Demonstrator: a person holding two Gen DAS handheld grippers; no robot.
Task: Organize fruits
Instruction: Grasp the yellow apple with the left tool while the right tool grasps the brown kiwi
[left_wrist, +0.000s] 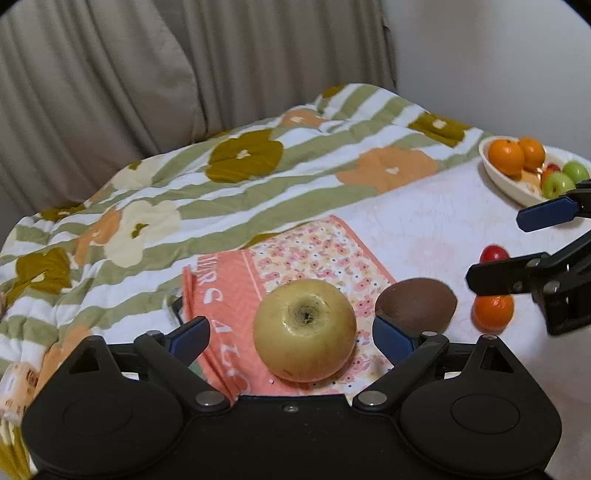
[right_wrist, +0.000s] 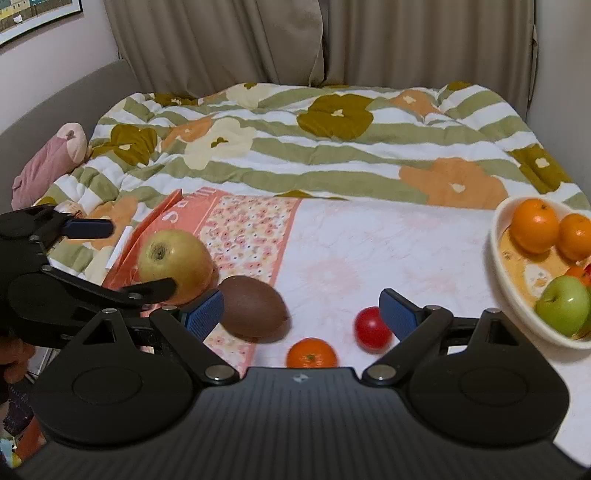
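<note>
A large yellow apple (left_wrist: 304, 330) lies on a pink floral cloth (left_wrist: 325, 247), between the open fingers of my left gripper (left_wrist: 291, 334); no pad touches it. It also shows in the right wrist view (right_wrist: 175, 260). A brown oval fruit (left_wrist: 417, 302) (right_wrist: 255, 308) lies to its right. A small orange (right_wrist: 311, 353) (left_wrist: 493, 312) and a small red fruit (right_wrist: 371, 328) (left_wrist: 493, 254) lie on the white sheet between the open fingers of my right gripper (right_wrist: 301, 314). A white bowl (right_wrist: 496, 236) (left_wrist: 495, 173) holds oranges and green apples.
A striped flowered quilt (right_wrist: 295, 147) covers the far half of the bed. A pink soft toy (right_wrist: 48, 162) lies at the left edge. Curtains (right_wrist: 295, 37) hang behind. My left gripper (right_wrist: 96, 258) shows at the left of the right wrist view.
</note>
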